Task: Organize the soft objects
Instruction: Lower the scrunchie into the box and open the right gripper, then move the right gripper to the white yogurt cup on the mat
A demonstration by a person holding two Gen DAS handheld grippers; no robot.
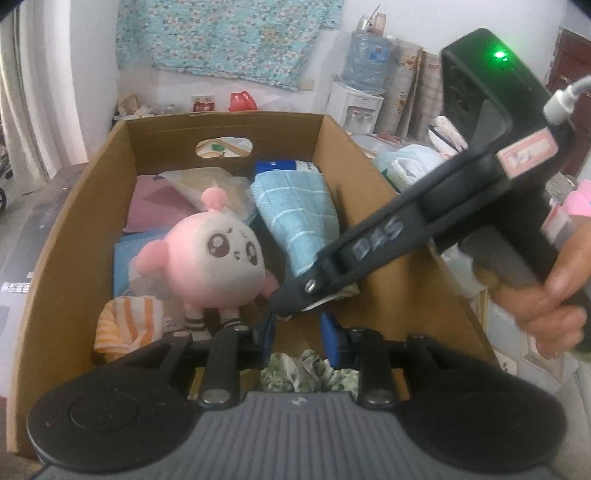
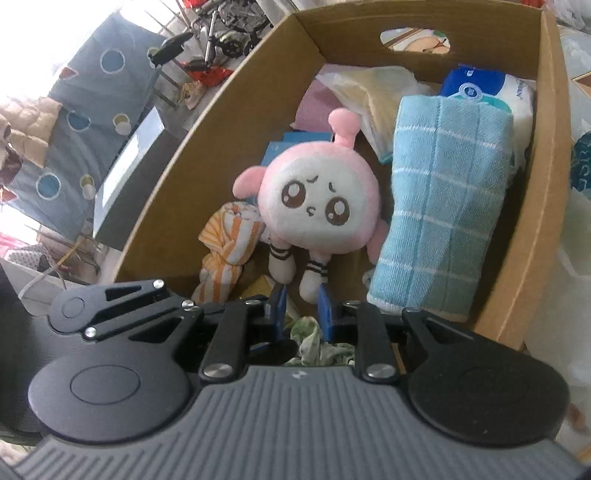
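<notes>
An open cardboard box (image 1: pixel 221 123) (image 2: pixel 546 155) lies below both grippers. Inside it sit a pink and white plush toy (image 1: pixel 218 258) (image 2: pixel 321 206), a folded blue checked towel (image 1: pixel 295 218) (image 2: pixel 443 221) and an orange striped cloth (image 1: pixel 125 325) (image 2: pixel 225 240). A green floral cloth (image 1: pixel 306 373) (image 2: pixel 310 339) is bunched between the blue pads of my left gripper (image 1: pixel 299 336), which is shut on it over the box's near end. My right gripper (image 2: pixel 302 310) (image 1: pixel 295 301), gripped by a hand (image 1: pixel 546 299), comes in from the right and pinches the same cloth just ahead of the left pads.
A pack of wipes (image 2: pixel 480 88) and a plastic bag with beige fabric (image 1: pixel 207 184) fill the box's far end. A water dispenser (image 1: pixel 358 107) and rolled mats stand behind the box. Dotted grey bedding (image 2: pixel 85 110) and a wheeled frame (image 2: pixel 229 29) lie to its left.
</notes>
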